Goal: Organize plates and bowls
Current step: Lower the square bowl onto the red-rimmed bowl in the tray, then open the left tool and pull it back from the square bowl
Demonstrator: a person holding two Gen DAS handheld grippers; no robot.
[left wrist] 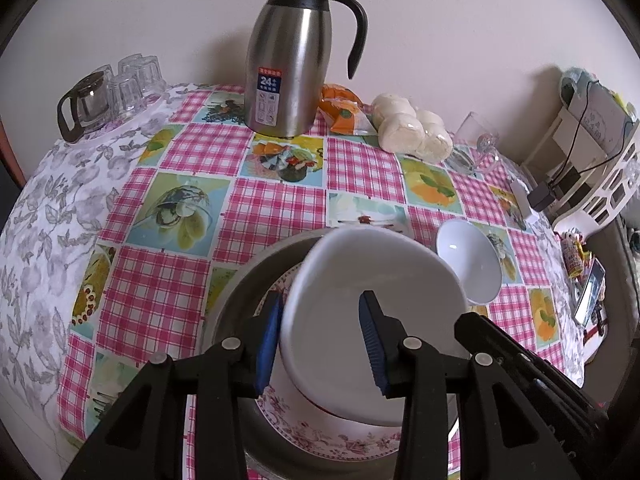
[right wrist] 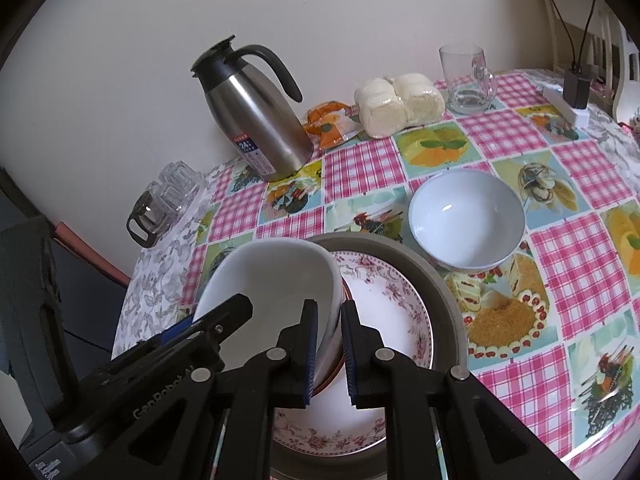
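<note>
Both tongs meet on one white bowl point(right wrist: 276, 280), which is tilted over the floral plate point(right wrist: 396, 320). The plate lies in a grey metal dish point(right wrist: 444, 292) near the front edge of the desk point(left wrist: 168, 288).

The right tongs point(right wrist: 329, 354) pinch the bowl's right wall, one blue pad inside and one outside. The left tongs point(left wrist: 320, 344) straddle its left wall: the left pad point(left wrist: 268, 340) is outside, close to the rim, and the right pad is inside against the white. Whether they press on it I cannot tell.

A second white bowl point(right wrist: 466, 220) sits upright on the checked cloth, just beside the dish on its far right.

Along the back edge, by the wall, stand a steel jug point(left wrist: 294, 60), an orange packet point(left wrist: 344, 110), wrapped buns point(left wrist: 412, 126) and a glass mug point(right wrist: 468, 80). At the back left corner are upturned glasses point(left wrist: 136, 80) and a small glass pot point(left wrist: 82, 102).
</note>
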